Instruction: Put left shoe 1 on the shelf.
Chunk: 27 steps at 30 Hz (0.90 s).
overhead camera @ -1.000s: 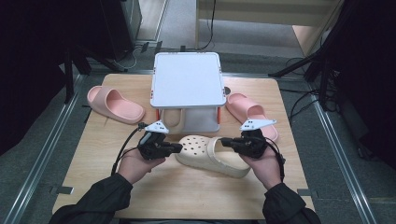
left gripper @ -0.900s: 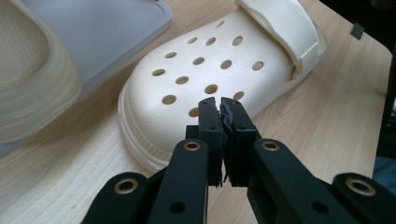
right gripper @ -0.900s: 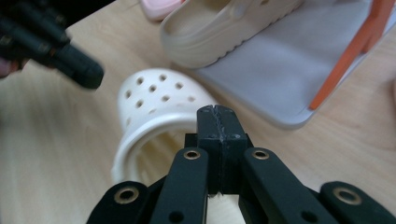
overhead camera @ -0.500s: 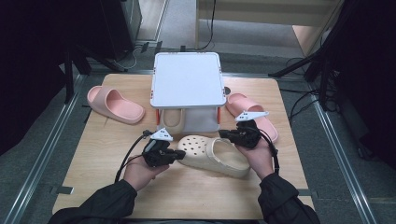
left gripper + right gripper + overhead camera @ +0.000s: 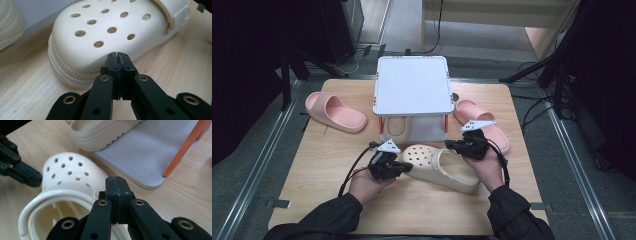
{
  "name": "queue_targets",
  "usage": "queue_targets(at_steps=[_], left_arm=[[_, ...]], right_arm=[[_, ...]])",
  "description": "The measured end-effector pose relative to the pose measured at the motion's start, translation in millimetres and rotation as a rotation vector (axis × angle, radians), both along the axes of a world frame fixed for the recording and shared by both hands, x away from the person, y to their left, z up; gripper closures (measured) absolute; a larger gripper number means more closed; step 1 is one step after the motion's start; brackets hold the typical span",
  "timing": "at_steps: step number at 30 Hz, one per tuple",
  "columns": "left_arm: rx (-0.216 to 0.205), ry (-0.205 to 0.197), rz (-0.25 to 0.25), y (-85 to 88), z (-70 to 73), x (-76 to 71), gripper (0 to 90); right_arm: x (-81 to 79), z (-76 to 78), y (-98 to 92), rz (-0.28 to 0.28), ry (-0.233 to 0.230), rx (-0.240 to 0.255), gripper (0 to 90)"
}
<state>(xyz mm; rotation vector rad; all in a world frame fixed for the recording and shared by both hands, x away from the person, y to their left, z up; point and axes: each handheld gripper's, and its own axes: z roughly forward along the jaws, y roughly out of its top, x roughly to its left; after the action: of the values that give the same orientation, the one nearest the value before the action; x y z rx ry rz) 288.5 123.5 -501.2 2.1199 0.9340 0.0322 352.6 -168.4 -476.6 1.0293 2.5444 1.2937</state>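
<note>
So we've got the cream clog [image 5: 439,166] lying flat on the wooden table [image 5: 322,170], right at 6 o'clock from the little white shelf rack [image 5: 412,87]. Its holed toe points to about 9 o'clock, toward our left gripper [image 5: 404,167], and the heel opening sits by our right gripper [image 5: 452,145].

Both sets of jaws are pressed together with nothing between them. In the left gripper view the tips [image 5: 117,55] are right up against the toe wall, and in the right gripper view the tips [image 5: 116,180] sit just over the collar of the clog [image 5: 62,195].

What worries us: closed jaws can only nudge, not hold. Push from one side harder than the other and the clog probably spins or skids, maybe into the rack's orange leg [image 5: 186,143] or the other cream shoe [image 5: 100,132] already on the bottom shelf. The rounded toe is slick too, so the left tips could ride up over it instead of moving it.
</note>
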Motion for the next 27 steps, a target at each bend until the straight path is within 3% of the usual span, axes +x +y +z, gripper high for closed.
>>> queue_targets(at_steps=[5,11,21,27], left_arm=[[-0.006,0.011,0.023,1.6,0.0,6.9,88.6],[-0.011,0.014,0.034,2.0,0.1,14.4,88.3],[-0.027,0.036,0.030,-0.7,0.4,27.4,87.3],[-0.025,0.023,0.029,-2.2,0.4,32.9,87.1]], right_arm=[[-8.3,-1.7,5.5,0.014,-0.006,-0.044,90.0],[-16.5,-4.4,10.2,0.031,0.016,-0.058,90.0],[-26.5,-6.5,9.1,0.018,0.023,-0.048,90.0],[-33.7,-7.7,7.9,0.007,0.022,-0.028,90.0]])
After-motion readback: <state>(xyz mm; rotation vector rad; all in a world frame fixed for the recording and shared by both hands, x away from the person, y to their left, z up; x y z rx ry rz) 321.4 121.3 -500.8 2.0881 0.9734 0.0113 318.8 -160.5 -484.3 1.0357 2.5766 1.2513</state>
